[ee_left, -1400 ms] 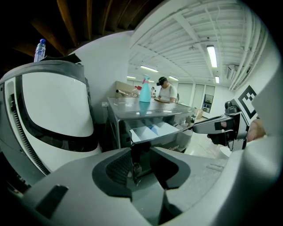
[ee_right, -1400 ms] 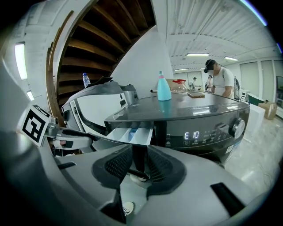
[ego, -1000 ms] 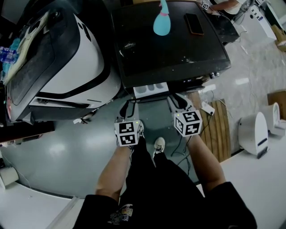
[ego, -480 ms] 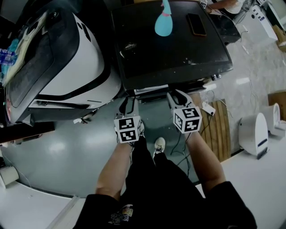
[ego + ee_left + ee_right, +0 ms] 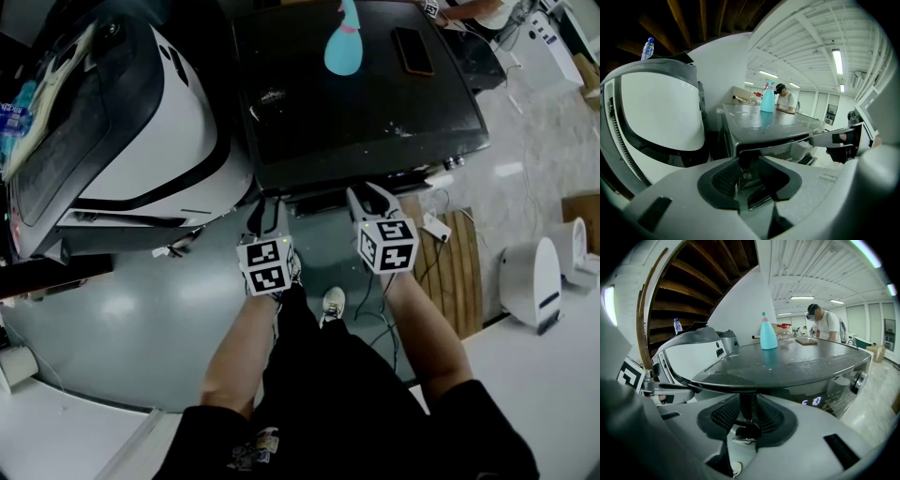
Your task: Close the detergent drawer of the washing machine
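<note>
The dark washing machine [image 5: 366, 94] fills the top middle of the head view. Its detergent drawer [image 5: 314, 195] lies pushed in, almost level with the dark front panel, and no white compartments show. My left gripper [image 5: 268, 216] hovers at the front edge by the drawer's left end, jaws apart with nothing between them. My right gripper [image 5: 367, 199] is close to the front panel at the drawer's right end, also open and empty. In the left gripper view the left gripper [image 5: 745, 176] faces the machine's front lip [image 5: 773, 140]. In the right gripper view the right gripper [image 5: 747, 420] sits just under the lid's edge [image 5: 754, 385].
A turquoise spray bottle [image 5: 342, 47] and a phone [image 5: 412, 52] lie on the machine's lid. A white, black-trimmed machine [image 5: 141, 141] stands close at the left. A wooden pallet [image 5: 459, 272], cables and a small white appliance [image 5: 534, 281] are at the right. A person [image 5: 825, 322] stands beyond the lid.
The white drawer that stuck out from the machine's front has slid in. Both grippers have moved forward with it toward the front panel.
</note>
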`<state>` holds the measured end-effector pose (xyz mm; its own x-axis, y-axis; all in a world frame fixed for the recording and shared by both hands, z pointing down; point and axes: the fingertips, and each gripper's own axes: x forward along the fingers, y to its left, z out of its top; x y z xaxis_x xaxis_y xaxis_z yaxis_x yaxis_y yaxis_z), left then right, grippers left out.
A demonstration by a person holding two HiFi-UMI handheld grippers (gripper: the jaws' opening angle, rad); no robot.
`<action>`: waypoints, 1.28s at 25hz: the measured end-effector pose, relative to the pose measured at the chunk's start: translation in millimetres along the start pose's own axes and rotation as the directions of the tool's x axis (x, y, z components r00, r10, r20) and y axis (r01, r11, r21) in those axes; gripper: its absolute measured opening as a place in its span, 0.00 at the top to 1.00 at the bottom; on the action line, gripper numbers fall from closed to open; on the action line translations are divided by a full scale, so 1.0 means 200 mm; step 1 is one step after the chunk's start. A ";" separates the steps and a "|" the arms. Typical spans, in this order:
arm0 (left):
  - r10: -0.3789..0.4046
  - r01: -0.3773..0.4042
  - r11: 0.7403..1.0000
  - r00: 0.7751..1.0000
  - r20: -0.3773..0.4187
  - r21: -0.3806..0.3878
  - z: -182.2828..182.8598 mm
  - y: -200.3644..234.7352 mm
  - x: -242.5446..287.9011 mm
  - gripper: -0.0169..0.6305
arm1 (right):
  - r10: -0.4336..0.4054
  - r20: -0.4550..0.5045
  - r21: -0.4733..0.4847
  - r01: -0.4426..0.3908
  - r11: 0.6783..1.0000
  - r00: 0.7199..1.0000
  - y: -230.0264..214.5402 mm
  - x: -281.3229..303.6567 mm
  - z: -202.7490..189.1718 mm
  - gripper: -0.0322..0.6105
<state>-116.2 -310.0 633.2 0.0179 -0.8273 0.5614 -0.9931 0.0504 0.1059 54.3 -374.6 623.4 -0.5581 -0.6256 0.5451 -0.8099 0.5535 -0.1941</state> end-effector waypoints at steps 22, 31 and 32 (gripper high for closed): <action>0.074 -0.073 0.997 0.996 0.040 -0.029 0.07 0.01 -0.23 0.97 | 0.071 0.052 -0.011 -0.070 0.997 0.996 0.06 -0.20 0.11 0.95; 0.055 -0.054 0.998 0.985 0.162 -0.008 0.17 -0.15 -0.63 0.97 | 0.166 0.113 -0.061 -0.160 0.985 0.980 0.19 -0.53 0.15 0.95; 0.053 -0.053 0.999 0.984 0.170 -0.004 0.18 -0.16 -0.67 0.97 | 0.175 0.116 -0.061 -0.169 0.984 0.978 0.22 -0.55 0.15 0.95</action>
<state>-91.8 -220.7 525.7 -0.0543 -0.9067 0.4182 -0.9922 0.0961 0.0796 75.1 -298.7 530.4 -0.7083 -0.5786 0.4044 -0.6916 0.6836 -0.2332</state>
